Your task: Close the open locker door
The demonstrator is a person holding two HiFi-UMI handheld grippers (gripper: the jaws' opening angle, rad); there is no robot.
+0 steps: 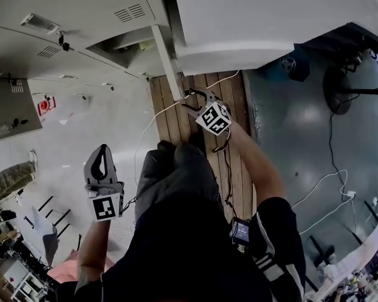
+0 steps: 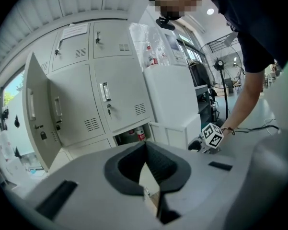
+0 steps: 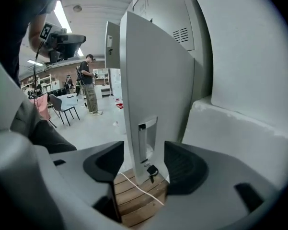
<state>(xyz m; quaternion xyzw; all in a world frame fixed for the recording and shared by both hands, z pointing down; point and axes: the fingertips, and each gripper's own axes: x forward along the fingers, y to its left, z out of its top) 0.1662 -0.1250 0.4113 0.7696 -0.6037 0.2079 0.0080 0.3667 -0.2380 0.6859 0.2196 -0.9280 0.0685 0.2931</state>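
Fingers (image 3: pixel 105 163) of right gripper (image 3: pixel 143 169) stand apart astride the locker door (image 3: pixel 153 95) edge (left gripper (image 2: pixel 144 163): pressed together).

Person wears a black short-sleeved top (image 1: pixel 176 257), white stripes on the right sleeve (image 1: pixel 269 260), and grey trousers (image 1: pixel 176 175). The left gripper (image 1: pixel 102 156) has a pale grey shell, dark ribbed pads (image 2: pixel 160 162) and a black-and-white marker cube (image 1: pixel 107 207). The right gripper (image 1: pixel 198 99) has the same build and cube, with a thin dark cable (image 1: pixel 229 175) trailing.
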